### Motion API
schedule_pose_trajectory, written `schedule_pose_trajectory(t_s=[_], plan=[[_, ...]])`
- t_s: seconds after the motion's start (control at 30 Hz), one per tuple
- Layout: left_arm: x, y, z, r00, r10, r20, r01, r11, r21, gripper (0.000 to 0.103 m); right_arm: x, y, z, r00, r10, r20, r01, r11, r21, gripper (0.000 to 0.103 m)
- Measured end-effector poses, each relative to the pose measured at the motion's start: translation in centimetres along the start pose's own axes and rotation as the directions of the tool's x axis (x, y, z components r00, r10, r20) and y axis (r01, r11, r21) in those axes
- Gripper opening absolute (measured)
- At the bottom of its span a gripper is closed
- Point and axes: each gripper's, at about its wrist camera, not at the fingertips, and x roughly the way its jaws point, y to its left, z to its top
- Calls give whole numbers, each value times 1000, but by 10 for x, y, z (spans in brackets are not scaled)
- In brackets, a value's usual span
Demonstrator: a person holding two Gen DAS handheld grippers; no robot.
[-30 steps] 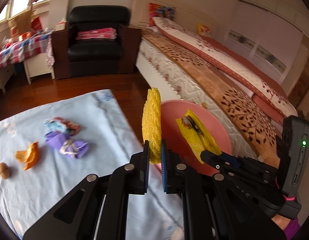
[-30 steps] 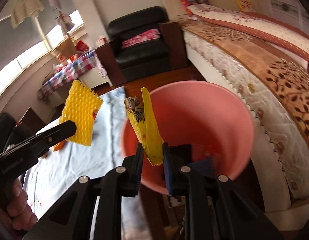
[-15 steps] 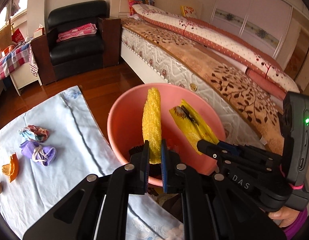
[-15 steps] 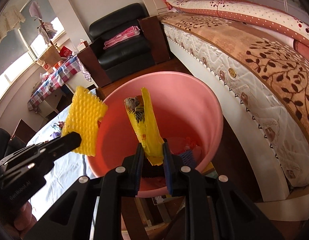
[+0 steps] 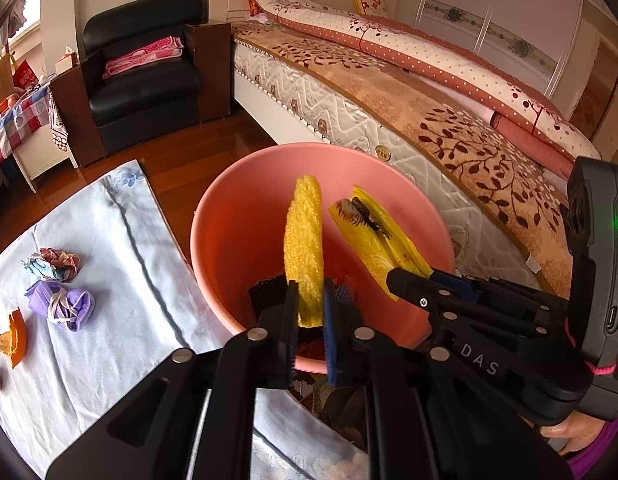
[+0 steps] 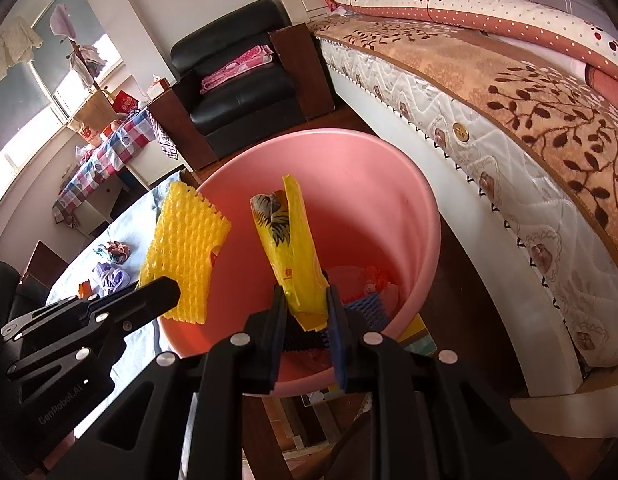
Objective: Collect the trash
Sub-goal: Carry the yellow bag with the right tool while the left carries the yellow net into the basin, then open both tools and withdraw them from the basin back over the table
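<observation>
Both grippers point steeply down over a pink plastic bucket (image 5: 229, 240), which stands off the edge of a table draped in pale blue cloth (image 5: 109, 320). The left gripper (image 5: 311, 300) has its jaws opening; a yellow foam mesh sleeve (image 5: 305, 248), dimpled and flattened, stands upright between them above the bucket's mouth. The right gripper (image 6: 305, 304) pinches the lower end of a crinkled yellow plastic wrapper (image 6: 293, 248) with a dark printed patch at its top, also above the bucket. Part of a hand (image 5: 577, 436) shows under the right gripper's body. At the bucket's bottom lie dark and blue mesh pieces (image 6: 365, 308) and reddish scraps. Near the cloth's left edge rest a crumpled patterned wrapper (image 5: 53, 262), a purple face mask (image 5: 63, 304) and orange peel (image 5: 15, 340).
</observation>
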Motion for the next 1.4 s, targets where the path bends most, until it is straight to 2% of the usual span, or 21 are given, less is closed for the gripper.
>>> schedule_pose_trajectory(t_s=[0.03,0.1,0.43,0.53,0.67,0.97,1.4], plan=[[0,1,0,1000,-1,-2,1,1000,-4,32,0,-1,0,1000,0,0,0,1000,0,20],[-1,2,-1,1000,-7,6,7,1000,-16,41,2,-1,-1,1000,-4,-2,4,1000,0,20],[-6,7,-2,1000,-26,17,27,999,-31,43,5,-1,0,1000,-30,1,30,1000,-1,20],[-8,9,-1,999,-30,25,31,999,-38,49,4,0,1,999,-41,8,41,999,-4,26],[-13,12,-1,999,-30,39,32,998,-49,49,0,3,0,998,-58,26,58,998,-9,37],[-27,15,-3,997,-25,73,29,999,-46,49,-14,12,2,994,-90,70,92,996,-23,44],[-52,27,-9,992,9,123,0,997,-78,49,-26,35,1,992,-80,94,86,994,-70,44]])
